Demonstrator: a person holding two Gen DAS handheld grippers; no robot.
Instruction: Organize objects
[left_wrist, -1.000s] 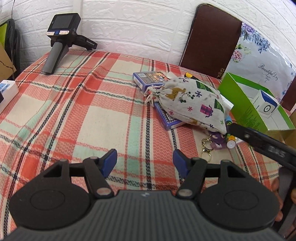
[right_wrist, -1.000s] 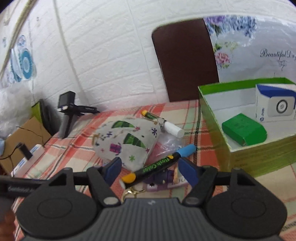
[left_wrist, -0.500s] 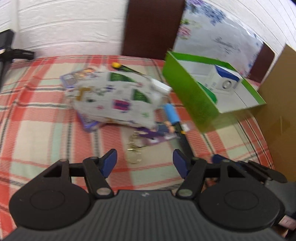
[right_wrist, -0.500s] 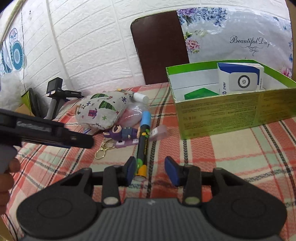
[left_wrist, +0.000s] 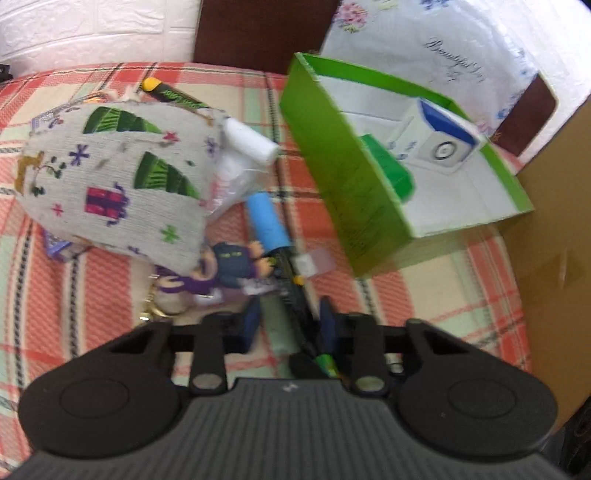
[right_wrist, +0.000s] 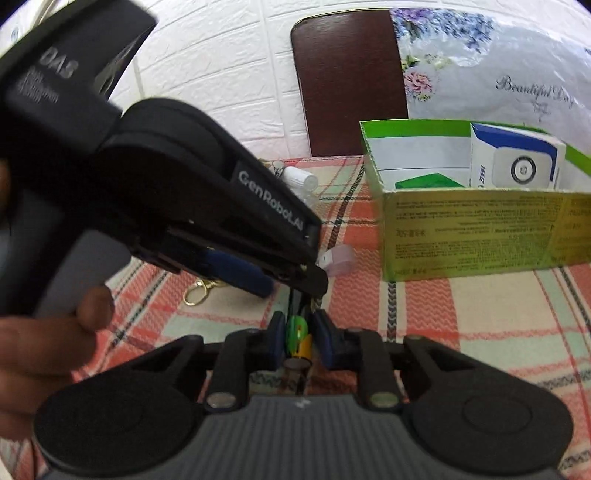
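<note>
Left wrist view, reading leftward to rightward: one printed pouch (left_wrist: 114, 184), one doll keychain (left_wrist: 221, 269), one blue-capped marker (left_wrist: 269, 225), one green box (left_wrist: 351, 192) with seemingly two items inside. Both claws are clamped on that marker lying on the cloth: left gripper (left_wrist: 290, 325) mid-barrel, right gripper (right_wrist: 299, 332) at its end. Lift level, together, into the box.

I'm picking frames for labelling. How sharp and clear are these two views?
Left wrist: motion blur throughout, smearing the pouch and green box; fisheye bends the edges. Right wrist: sharper on the box, but the left gripper, close and soft-edged, blocks the left half.
</note>
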